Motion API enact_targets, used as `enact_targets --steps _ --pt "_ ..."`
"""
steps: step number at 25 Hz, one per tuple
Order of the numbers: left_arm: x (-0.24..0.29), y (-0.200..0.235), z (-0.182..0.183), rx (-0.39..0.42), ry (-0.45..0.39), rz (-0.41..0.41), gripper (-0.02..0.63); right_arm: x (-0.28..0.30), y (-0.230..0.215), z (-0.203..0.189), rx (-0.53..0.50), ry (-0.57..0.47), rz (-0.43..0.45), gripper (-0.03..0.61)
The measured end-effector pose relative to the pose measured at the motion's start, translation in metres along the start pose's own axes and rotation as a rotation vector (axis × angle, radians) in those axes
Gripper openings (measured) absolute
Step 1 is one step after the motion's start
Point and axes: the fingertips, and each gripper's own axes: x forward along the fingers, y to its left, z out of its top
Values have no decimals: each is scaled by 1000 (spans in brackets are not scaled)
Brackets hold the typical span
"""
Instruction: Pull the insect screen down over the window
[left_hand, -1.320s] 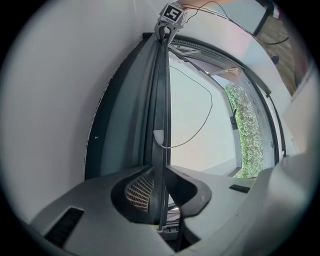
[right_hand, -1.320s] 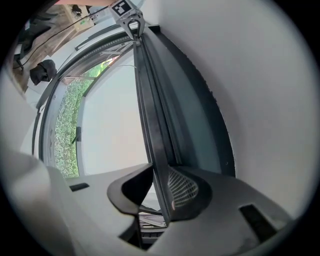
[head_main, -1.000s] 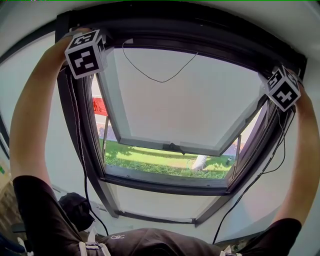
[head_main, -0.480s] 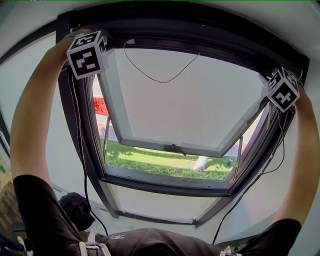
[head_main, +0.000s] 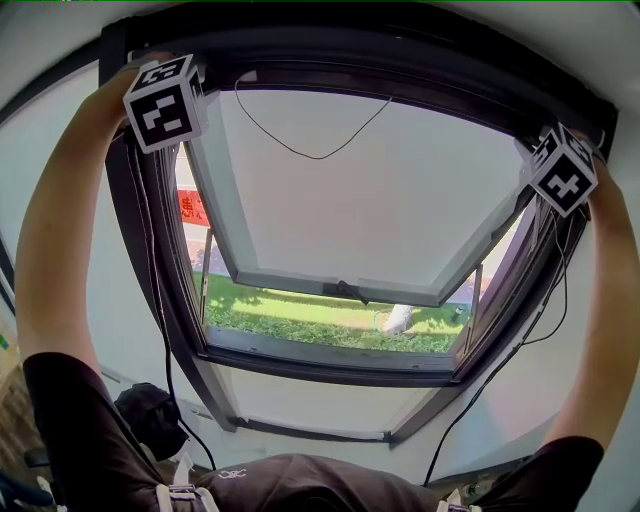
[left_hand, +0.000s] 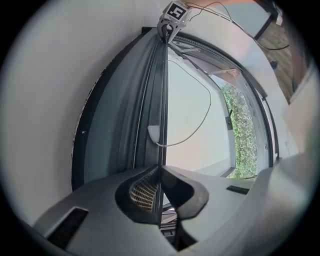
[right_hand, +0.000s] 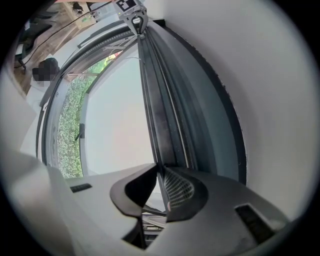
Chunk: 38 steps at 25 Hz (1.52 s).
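The insect screen's pull bar is a thin dark rail lying along the top of the dark window frame. My left gripper holds it at the top left corner. My right gripper holds it at the top right corner. In the left gripper view the left gripper has just been closing, with the bar's edge pinched between its pads. The right gripper has closed the same way on the bar. A black pull cord loops down from the bar.
The glass sash stands tilted outward, with grass and a red sign beyond it. Cables hang from both grippers along the frame's sides. A dark bag lies on the floor at lower left.
The head view has shifted slightly, so the left marker cube sits a little higher and further left. Both grippers stay at the frame's top corners.
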Motion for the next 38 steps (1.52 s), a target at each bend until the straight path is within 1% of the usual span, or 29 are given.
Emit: enact_targets --steps 2,5,10,12,16,20,23,26,29,31,34,38 --pt "-2 -1 -2 -5 3 -1 32 -1 3 0 1 10 -2 51" --pt "-7 1 -3 -2 16 11 31 1 7 0 13 -3 -2 51" --pt "-8 -18 -3 3 17 -39 31 1 27 -5 -22 16 1 51" --pt "-7 -27 -3 7 4 -48 31 1 37 -6 -29 25 16 51" --pt "-2 -51 -6 20 -15 -71 31 3 61 -10 -36 47 74 43" --pt "0 -83 -6 30 -19 -141 31 7 92 -17 -38 58 140 35" --pt "4 -117 -11 49 5 -225 31 7 121 -18 -52 52 195 35" --pt "10 -147 -15 70 28 -294 31 6 142 -22 -76 64 208 32" --pt "10 -177 -16 74 37 -365 32 8 170 -30 -72 74 268 32" --pt "12 -201 -19 99 44 -393 32 9 193 -33 -97 50 292 31" --pt "18 -238 -21 134 40 -410 35 12 229 -42 -100 21 289 29" --pt "24 -298 -26 108 26 -505 35 17 289 -55 -88 39 342 31"
